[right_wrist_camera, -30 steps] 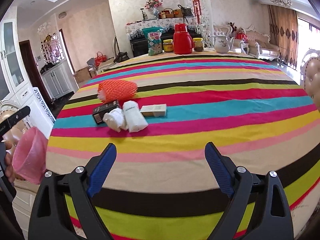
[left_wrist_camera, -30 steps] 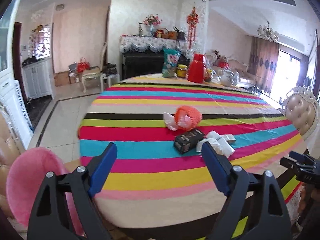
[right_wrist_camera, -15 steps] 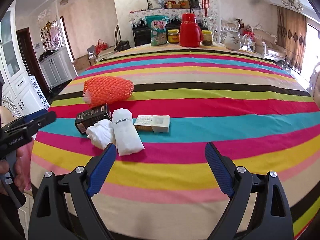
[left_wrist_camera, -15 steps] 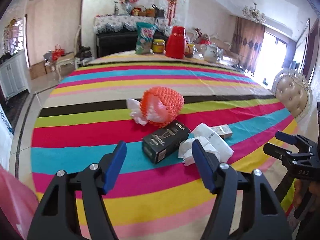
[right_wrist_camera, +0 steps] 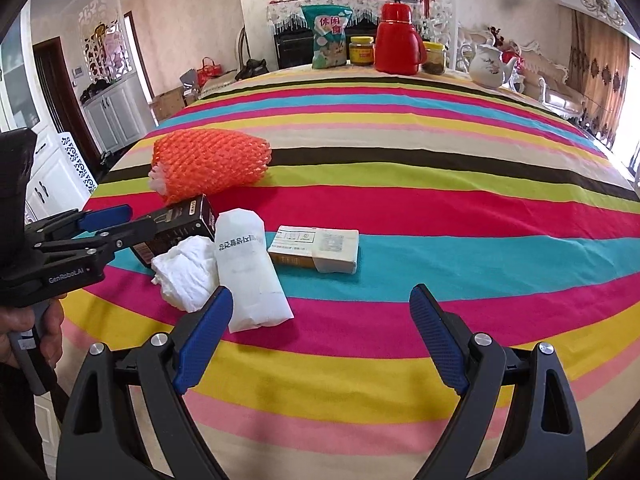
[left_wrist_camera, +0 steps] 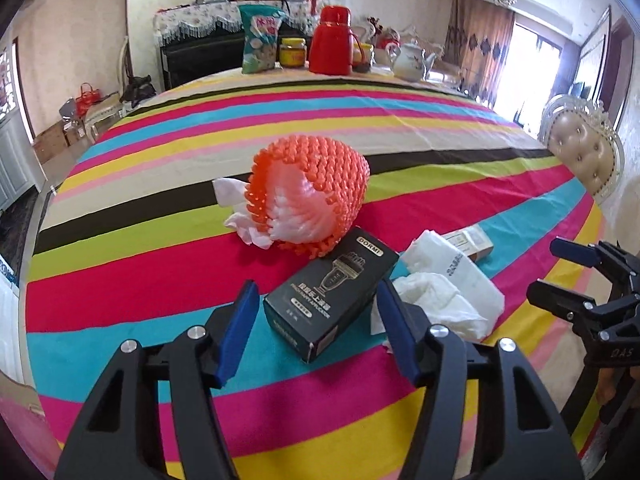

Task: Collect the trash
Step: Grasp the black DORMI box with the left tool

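Left gripper is straddling the black box at frame center, jaws spread; right gripper is hovering agape. All trash is sitting uncollected: orange net, tissues, small carton.

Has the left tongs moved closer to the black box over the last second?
Yes. The left tongs have advanced across the striped table toward the black box, which now sits between the open jaws, not yet gripped.
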### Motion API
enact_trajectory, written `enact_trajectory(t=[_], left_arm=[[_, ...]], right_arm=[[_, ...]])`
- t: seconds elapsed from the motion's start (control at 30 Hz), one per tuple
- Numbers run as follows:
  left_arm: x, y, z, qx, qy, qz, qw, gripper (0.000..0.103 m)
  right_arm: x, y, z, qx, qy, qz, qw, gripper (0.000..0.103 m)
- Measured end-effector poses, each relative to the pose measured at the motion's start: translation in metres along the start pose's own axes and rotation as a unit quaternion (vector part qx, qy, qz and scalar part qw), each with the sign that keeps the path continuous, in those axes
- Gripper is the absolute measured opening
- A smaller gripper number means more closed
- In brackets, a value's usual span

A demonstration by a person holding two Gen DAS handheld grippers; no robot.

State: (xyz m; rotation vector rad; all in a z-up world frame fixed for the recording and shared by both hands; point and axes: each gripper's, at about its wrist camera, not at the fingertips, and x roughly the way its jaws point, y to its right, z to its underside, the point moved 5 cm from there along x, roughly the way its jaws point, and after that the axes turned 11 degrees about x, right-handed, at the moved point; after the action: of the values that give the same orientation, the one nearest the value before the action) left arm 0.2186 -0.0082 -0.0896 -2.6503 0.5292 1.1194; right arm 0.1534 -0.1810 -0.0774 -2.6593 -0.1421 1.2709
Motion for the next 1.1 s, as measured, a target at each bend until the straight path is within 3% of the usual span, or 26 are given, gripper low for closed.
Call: enact_trajectory(t=[0.63,0.73,0.83,1.1], left_arm=[[0.023,0.0,-0.007,0.067,-0.031,0.014,0.9972,0.06],[0.025,0.001,-0.005,0.073,-0.036,0.018,0.9965,0.052],[0.021,0.001,-0.003,0.066,-0.033,0.017,0.9971,0.046],[-0.003,-0.001,0.006,0.022,-0.009,0.008,0.9997,0.044]], right_arm=[[0.026,-0.012,-0.004,-0.023,-0.019,-0.019,0.999,0.085],[0.029,-0.012,-0.005,-0.023,-0.022,-0.024,0.999,0.085],[0.031,-0.015,-0.004,-0.029,-0.025,-0.026,0.999,0.085],[0.042,-0.021,-0.004,-0.042,-0.042,-0.022,0.998,0.081]])
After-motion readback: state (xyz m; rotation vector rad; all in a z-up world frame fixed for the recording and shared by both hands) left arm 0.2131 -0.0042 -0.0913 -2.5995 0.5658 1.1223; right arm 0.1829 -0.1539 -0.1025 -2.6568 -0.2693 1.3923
